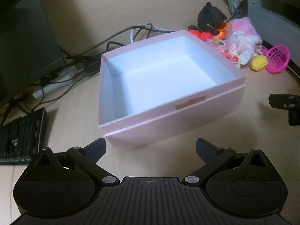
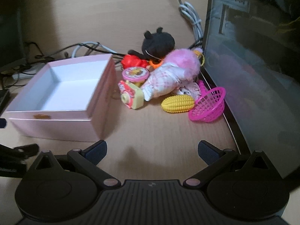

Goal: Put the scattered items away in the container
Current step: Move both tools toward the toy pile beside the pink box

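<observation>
Pale pink square cardboard box (image 2: 56,101), white inside, sitting empty on the wooden counter (image 2: 159,131). Plush, yellow plastic corn (image 2: 178,103), magenta mesh basket (image 2: 208,106) lying heaped beside it. Left tool (image 1: 151,148), right tool (image 2: 152,150) hovering, jaws spread, holding nothing. Risks: tangled toys dragging neighbours; the light box sliding.

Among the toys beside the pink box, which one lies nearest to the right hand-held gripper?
The pink plastic basket. It lies tipped at the front of the pile, beside the yellow toy corn; the doll, camera and black plush sit farther back.
</observation>
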